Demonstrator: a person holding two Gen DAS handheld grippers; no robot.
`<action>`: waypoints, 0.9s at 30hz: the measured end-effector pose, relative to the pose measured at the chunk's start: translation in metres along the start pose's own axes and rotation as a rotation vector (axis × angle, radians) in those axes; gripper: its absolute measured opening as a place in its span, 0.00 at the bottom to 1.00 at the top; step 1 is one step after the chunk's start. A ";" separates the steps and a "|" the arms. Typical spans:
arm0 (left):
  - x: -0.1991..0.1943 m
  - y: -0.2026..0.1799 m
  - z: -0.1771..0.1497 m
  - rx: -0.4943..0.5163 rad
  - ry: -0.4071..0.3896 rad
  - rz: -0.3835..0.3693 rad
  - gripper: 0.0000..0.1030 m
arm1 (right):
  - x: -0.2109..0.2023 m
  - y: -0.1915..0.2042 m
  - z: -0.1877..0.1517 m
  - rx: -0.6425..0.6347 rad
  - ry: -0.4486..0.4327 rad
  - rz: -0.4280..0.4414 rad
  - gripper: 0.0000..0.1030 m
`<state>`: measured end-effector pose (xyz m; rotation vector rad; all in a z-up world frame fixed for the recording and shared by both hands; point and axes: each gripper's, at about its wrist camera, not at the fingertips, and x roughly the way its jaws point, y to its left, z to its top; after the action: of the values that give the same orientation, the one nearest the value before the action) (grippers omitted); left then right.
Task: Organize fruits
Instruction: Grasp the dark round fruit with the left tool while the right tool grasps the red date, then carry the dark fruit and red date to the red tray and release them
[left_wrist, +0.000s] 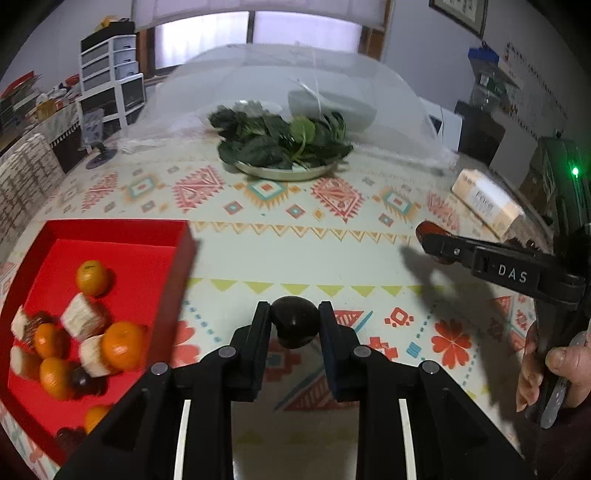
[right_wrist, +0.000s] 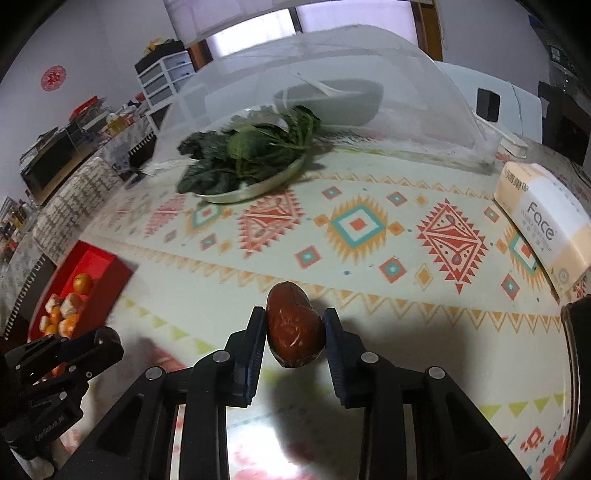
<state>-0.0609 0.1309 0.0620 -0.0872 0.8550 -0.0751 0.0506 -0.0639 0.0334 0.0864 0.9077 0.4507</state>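
In the left wrist view, the left gripper (left_wrist: 294, 318) clenches a dark fruit (left_wrist: 295, 325), too shadowed to name, right of the red tray (left_wrist: 110, 230); the right gripper (left_wrist: 430, 240) reads "DAS". In the right wrist view, it grasps a reddish-brown date (right_wrist: 293, 326); the tissue pack (right_wrist: 543, 221) reads "Face".

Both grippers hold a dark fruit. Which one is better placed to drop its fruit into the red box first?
Probably left: the left gripper is beside the red box; the right gripper is farther away.
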 end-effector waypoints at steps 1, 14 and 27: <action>-0.009 0.005 -0.001 -0.011 -0.014 -0.002 0.24 | -0.006 0.007 0.000 -0.005 -0.005 0.012 0.33; -0.088 0.119 -0.023 -0.233 -0.143 0.073 0.24 | -0.041 0.118 -0.001 -0.143 -0.046 0.102 0.33; -0.100 0.201 -0.062 -0.374 -0.144 0.110 0.24 | 0.005 0.230 -0.016 -0.284 0.049 0.171 0.33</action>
<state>-0.1666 0.3377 0.0752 -0.3912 0.7200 0.1939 -0.0377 0.1437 0.0795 -0.1077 0.8796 0.7397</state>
